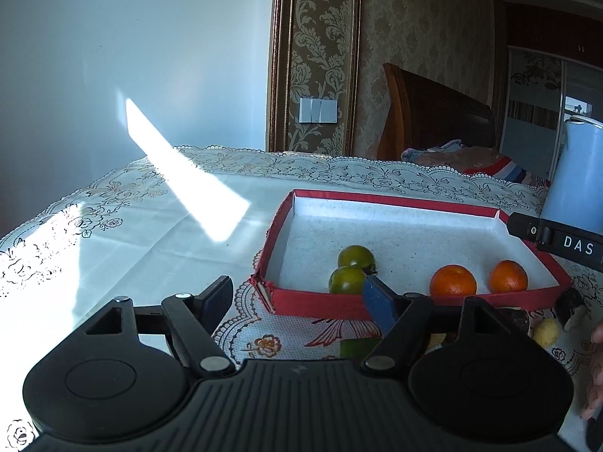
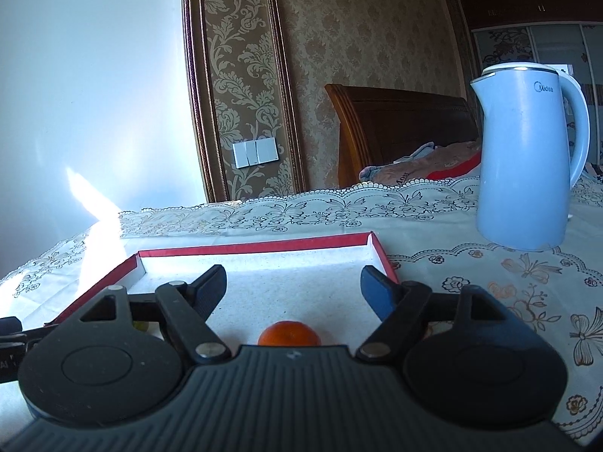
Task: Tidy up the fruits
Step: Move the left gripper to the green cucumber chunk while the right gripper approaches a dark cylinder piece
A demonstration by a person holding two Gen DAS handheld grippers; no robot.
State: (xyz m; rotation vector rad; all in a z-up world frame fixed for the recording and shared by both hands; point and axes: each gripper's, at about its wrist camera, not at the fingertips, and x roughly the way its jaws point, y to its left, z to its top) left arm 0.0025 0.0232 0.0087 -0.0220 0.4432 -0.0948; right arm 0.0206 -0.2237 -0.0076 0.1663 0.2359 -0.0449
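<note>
A red-walled box (image 1: 312, 303) with a white floor sits on the table. In the left wrist view it holds two green fruits (image 1: 348, 280) at front left and two oranges (image 1: 453, 281) at front right. My left gripper (image 1: 297, 297) is open and empty, just in front of the box's near wall. My right gripper (image 2: 294, 290) is open and empty over the box (image 2: 256, 250); one orange (image 2: 289, 334) lies just below it. The right gripper's body (image 1: 557, 243) shows at the box's right edge in the left wrist view.
A pale blue kettle (image 2: 527, 158) stands on the lace tablecloth right of the box. Dark and yellow items (image 1: 546, 329) and a green object (image 1: 358, 346) lie outside the box's near side. A bed headboard (image 2: 395, 132) is behind the table.
</note>
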